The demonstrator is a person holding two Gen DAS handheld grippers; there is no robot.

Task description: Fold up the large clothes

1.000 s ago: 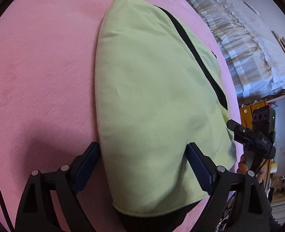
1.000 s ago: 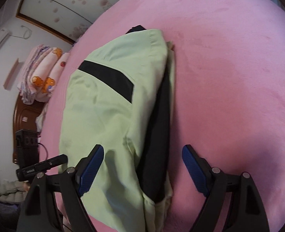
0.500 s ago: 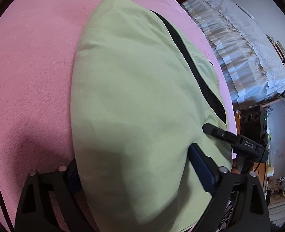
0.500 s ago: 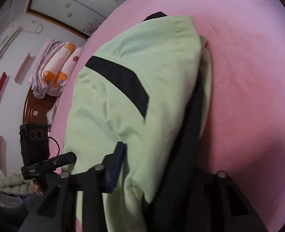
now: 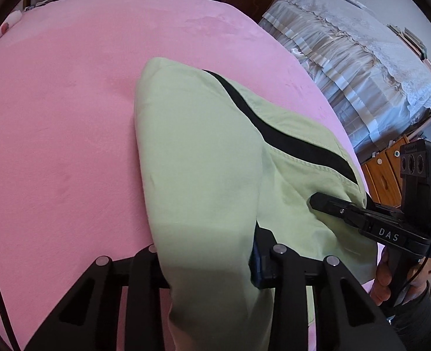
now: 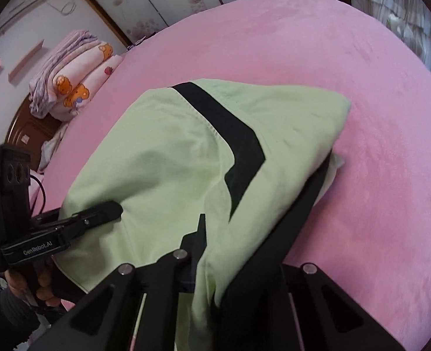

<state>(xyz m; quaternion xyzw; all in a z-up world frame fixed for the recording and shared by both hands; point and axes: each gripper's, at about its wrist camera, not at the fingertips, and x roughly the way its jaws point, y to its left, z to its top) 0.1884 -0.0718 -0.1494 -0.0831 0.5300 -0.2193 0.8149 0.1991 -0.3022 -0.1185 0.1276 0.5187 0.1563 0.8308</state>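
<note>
A light green garment (image 5: 201, 146) with a black stripe lies folded on the pink bed (image 5: 54, 117). Its near end is lifted off the cover. My left gripper (image 5: 206, 242) has a bunch of the green cloth between its jaws, which are closing and pressing on it. My right gripper (image 6: 233, 248) is closing too, pinching the garment (image 6: 171, 152) where green and black layers meet. The left wrist view shows the right gripper (image 5: 315, 200) biting the cloth's right side. In the right wrist view the left gripper (image 6: 116, 207) grips the left side.
A second bed with a lace cover (image 5: 361, 58) and wooden drawers (image 5: 388, 161) stand to the right. Folded blankets (image 6: 75, 87) lie by the wooden headboard (image 6: 19, 128). Bare pink cover (image 6: 361, 87) stretches beyond the garment. A person's hand (image 5: 382, 278) holds the right gripper.
Both grippers went from wide open around the garment's near edge to closed on it. They then rose, lifting that edge off the bed, so more of the room shows.
</note>
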